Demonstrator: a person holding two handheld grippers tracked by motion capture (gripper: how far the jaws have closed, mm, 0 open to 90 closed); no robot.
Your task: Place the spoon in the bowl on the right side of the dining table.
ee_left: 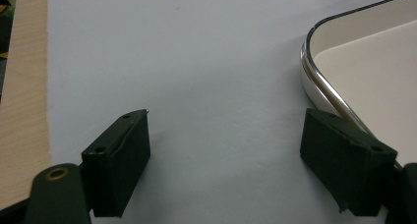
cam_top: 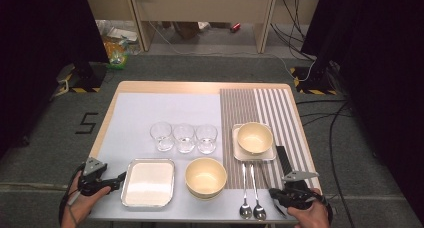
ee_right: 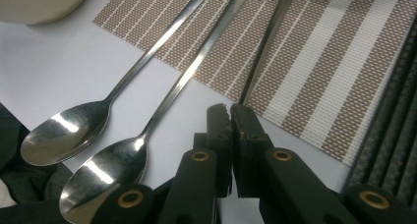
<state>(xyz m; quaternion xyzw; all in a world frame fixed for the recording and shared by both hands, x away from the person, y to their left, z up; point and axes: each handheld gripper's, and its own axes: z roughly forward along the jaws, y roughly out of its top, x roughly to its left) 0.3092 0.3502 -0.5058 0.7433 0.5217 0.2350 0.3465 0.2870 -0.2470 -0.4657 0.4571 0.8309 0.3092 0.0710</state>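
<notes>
- Left gripper (cam_top: 119, 177) at the near left of the table, just beside the tray (cam_top: 148, 161); jaws wide, nothing between them; the gripper view has bare tabletop between the pads and the tray rim by one of them; tray holds nothing.
- Three glasses (cam_top: 184, 138) in a row mid-table, upright, not yet on the mat (cam_top: 260, 103).
- One bowl (cam_top: 205, 177) stands off the mat, its rim right at the mat's left edge; judged still to be placed.
- On the mat: a second bowl (cam_top: 255, 137) on a square plate (cam_top: 237, 154); this setting looks laid.
- Two spoons (cam_top: 251, 208) lie side by side below the plate, handles on the mat, heads on the bare table near the front edge.
- Right gripper (ee_right: 230, 111) just right of the spoons; jaws pressed together; a thin rod (ee_right: 265, 47) runs up to the tips; cannot tell if it is pinched.
- Judgement: partway; one place set, the rest loose.
</notes>
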